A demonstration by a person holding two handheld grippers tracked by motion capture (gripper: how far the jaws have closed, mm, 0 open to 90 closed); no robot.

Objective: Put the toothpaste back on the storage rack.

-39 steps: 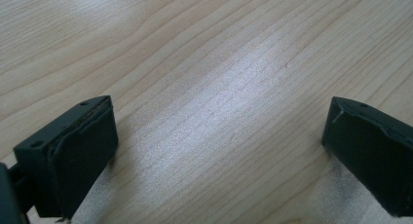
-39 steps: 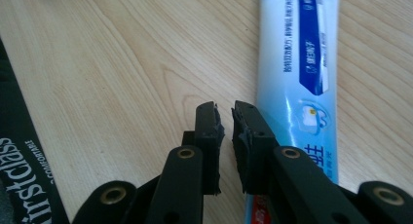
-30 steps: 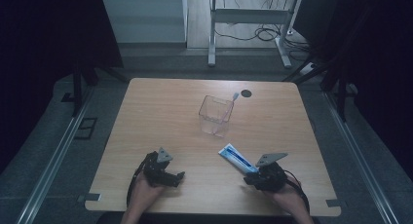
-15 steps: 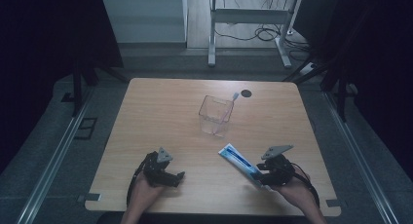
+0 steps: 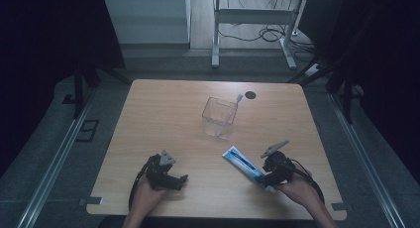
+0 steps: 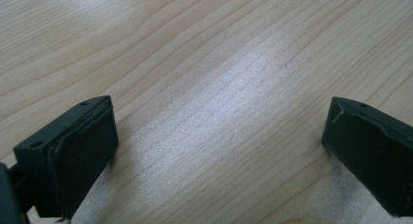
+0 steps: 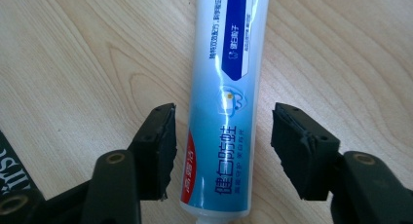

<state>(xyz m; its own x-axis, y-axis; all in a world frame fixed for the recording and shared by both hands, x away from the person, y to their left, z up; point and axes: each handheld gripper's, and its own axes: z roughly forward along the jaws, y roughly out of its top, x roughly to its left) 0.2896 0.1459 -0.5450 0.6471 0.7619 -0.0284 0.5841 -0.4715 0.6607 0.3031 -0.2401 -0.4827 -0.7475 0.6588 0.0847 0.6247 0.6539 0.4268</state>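
A blue and white toothpaste tube (image 5: 241, 163) lies flat on the wooden table (image 5: 163, 119), pointing diagonally from near the cup toward the right hand. In the right gripper view the tube (image 7: 229, 78) runs between the two jaws of my right gripper (image 7: 223, 136). The jaws have just been opening and now stand on either side of it with a gap at each pad. In the high view my right gripper (image 5: 265, 180) sits at the tube's near end. My left gripper (image 5: 179, 181) rests low at the front left, open over bare wood (image 6: 219, 151).
A clear plastic cup (image 5: 219, 118) stands mid-table with a toothbrush (image 5: 239, 97) leaning out of its far right corner. A small black round hole (image 5: 250, 94) lies behind it. Desk legs and cables are on the floor beyond the far edge.
My right hand has shifted a little to the right and up. The tube stays in the same place on the table. The left hand has not moved.
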